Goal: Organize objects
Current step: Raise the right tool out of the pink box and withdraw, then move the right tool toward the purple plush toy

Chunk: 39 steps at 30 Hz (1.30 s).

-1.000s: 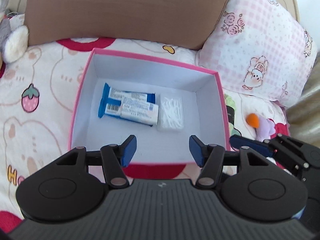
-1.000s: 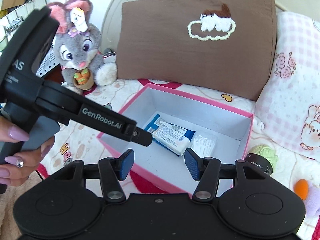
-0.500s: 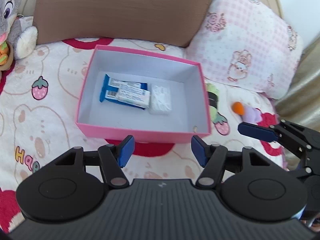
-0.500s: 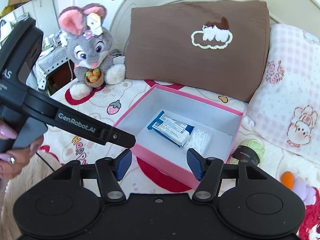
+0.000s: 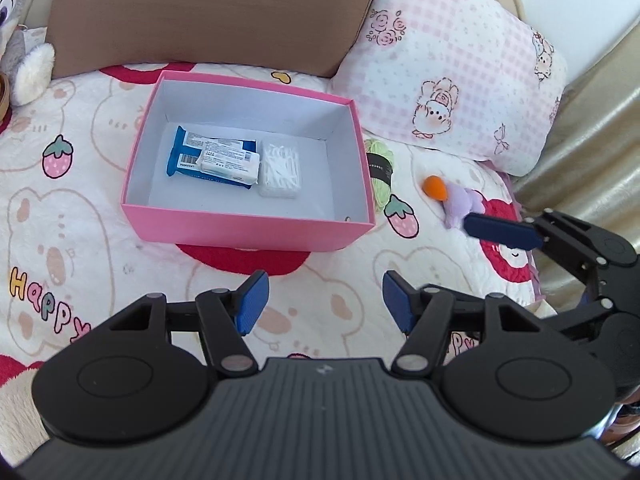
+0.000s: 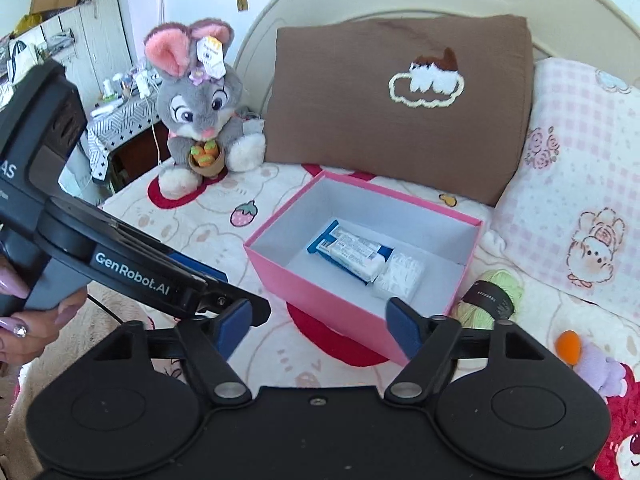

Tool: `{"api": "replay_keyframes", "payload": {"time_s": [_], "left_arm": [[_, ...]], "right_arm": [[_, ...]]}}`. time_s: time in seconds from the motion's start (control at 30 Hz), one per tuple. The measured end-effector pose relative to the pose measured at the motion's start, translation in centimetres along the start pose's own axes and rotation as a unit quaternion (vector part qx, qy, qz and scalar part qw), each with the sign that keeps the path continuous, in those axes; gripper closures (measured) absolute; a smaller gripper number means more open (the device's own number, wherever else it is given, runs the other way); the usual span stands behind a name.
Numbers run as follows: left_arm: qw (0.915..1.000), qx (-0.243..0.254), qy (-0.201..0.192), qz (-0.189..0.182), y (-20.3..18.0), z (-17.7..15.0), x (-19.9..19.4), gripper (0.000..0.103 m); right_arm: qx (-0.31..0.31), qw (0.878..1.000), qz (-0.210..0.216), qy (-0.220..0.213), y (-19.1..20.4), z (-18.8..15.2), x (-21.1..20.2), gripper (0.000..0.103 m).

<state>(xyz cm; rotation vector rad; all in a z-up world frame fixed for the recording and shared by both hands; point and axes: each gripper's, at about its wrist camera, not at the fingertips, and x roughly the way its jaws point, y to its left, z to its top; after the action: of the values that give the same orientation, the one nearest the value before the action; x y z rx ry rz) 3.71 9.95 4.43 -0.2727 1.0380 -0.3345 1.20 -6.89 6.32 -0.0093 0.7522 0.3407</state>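
— What can't you make out?
— The print on my wipes pack (image 5: 224, 158) is too small to read; the box wall (image 6: 320, 300) hides the yarn's (image 6: 490, 300) lower end.

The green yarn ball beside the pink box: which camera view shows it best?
The right wrist view: the green yarn ball and its dark label show nearly whole. In the left wrist view, the pink box hides part of it.

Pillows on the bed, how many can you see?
2: a brown pillow stands behind the pink box, and a pink checked pillow leans to its right. Others may lie outside the views.
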Motion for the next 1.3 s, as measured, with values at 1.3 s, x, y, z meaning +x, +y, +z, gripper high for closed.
{"api": "replay_keyframes", "payload": {"time_s": [1.3], "left_arm": [[0.9957, 0.062, 0.065, -0.022, -11.2, -2.2, 7.3, 0.003]], "right_arm": [[0.060, 0.982, -0.180, 0.016, -10.9, -8.7, -6.9, 0.008]]}}
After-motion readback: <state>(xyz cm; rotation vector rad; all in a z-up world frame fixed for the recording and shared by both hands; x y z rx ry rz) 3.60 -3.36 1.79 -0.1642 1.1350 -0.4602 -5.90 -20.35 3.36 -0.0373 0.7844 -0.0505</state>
